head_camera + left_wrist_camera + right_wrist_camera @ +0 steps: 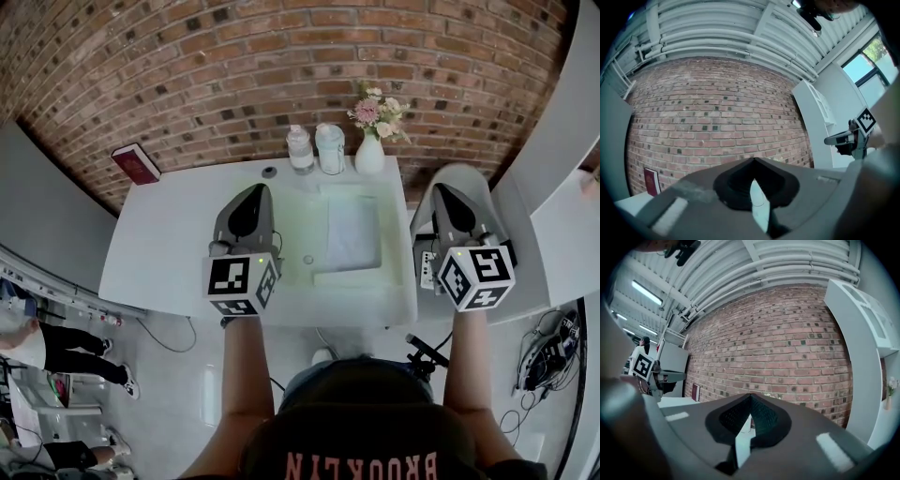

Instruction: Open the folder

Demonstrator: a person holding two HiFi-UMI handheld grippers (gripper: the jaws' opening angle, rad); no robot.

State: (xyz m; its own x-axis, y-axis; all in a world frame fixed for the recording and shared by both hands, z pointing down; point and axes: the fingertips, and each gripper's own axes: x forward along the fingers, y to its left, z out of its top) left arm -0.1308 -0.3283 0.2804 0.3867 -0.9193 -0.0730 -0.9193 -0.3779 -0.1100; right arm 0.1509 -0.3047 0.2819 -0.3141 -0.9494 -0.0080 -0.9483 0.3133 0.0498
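A pale, see-through folder lies flat on the white table, between my two grippers in the head view. My left gripper hovers above the table left of the folder and points level at the brick wall. Its jaws are shut and hold nothing. My right gripper hangs beyond the table's right edge, also level. Its jaws meet at the tip with nothing between them. Neither gripper touches the folder, and neither gripper view shows it.
A red book leans at the table's back left corner. Two bottles and a white vase of flowers stand along the back edge by the brick wall. A white cabinet is on the right. A person stands at lower left.
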